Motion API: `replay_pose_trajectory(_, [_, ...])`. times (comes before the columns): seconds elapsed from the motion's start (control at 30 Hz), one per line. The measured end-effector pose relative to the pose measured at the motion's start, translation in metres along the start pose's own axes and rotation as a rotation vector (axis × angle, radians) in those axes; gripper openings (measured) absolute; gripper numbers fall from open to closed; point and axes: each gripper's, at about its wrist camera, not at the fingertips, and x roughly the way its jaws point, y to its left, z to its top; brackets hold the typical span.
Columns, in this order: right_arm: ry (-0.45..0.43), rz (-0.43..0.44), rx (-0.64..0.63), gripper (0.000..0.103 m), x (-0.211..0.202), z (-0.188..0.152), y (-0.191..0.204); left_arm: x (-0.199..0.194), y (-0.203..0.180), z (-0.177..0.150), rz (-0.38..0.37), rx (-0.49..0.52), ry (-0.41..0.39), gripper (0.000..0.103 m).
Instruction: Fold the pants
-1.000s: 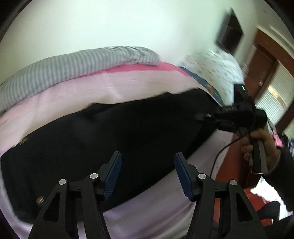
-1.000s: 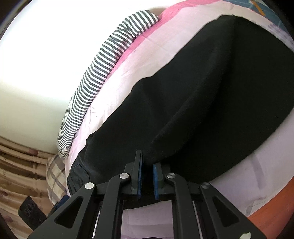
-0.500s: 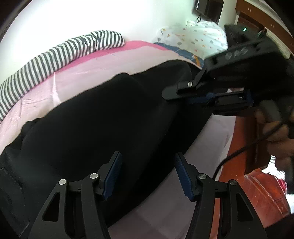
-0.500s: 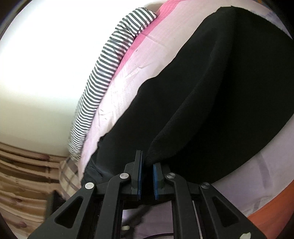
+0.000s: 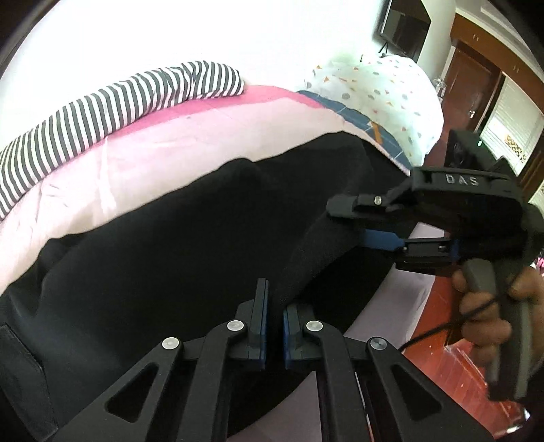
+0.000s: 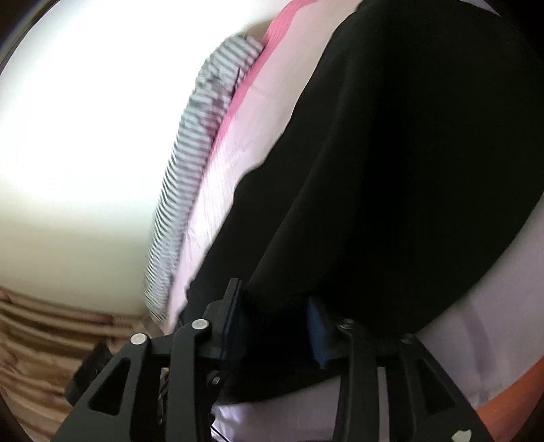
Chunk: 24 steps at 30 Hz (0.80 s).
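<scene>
1. White wall [image 5: 238,37] closes off the far side of the room, and a bed with a pale pink sheet [image 5: 163,163] runs below it.
2. Along the far edge of the bed lies a black-and-white striped cloth [image 5: 112,108]; a brighter pink band of bedding runs just near of it.
3. At the far right of the bed sits a white pillow with small coloured shapes [image 5: 384,91], with a blue patterned cloth at its near edge.
4. Beyond the pillow, a dark screen [image 5: 404,29] hangs on the wall, and brown wooden doors stand at the right.
5. Black pants [image 5: 170,265] are spread across the sheet, left to right, filling most of the near half of the bed.
6. A raised fold of the pants runs from the middle toward the near right.
7. The left gripper [image 5: 274,326] is clamped tight on the near end of that fold, the black fabric pinched between its blue pads.
8. The right gripper [image 5: 357,221] comes in from the right, held by a hand [image 5: 489,306] on its grey handle.
9. Its jaws are opening; in its own view, black fabric lies between the pads [image 6: 234,326] without being squeezed.
10. A black cable hangs from the handle down toward the reddish floor at the near right.
</scene>
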Motion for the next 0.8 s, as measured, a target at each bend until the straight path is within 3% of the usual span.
replay_pose_trajectory(0.13, [0.002, 0.102, 0.103, 0.037, 0.005, 0.009, -0.009, -0.005, 0.005, 0.006, -0.004, -0.020, -0.010, 0.007])
replay_pose_trajectory(0.3, [0.036, 0.127, 0.111, 0.051, 0.016, -0.007, 0.001, -0.013, 0.011, 0.009, -0.010, -0.058, -0.021, 0.007])
replay_pose_trajectory(0.4, [0.056, 0.176, 0.125, 0.052, 0.029, -0.017, 0.005, -0.011, 0.014, 0.011, -0.017, -0.065, -0.019, 0.007])
replay_pose_trajectory(0.8, [-0.259, 0.228, 0.216, 0.052, -0.007, 0.058, -0.010, -0.007, 0.008, 0.005, -0.039, -0.050, 0.000, 0.007])
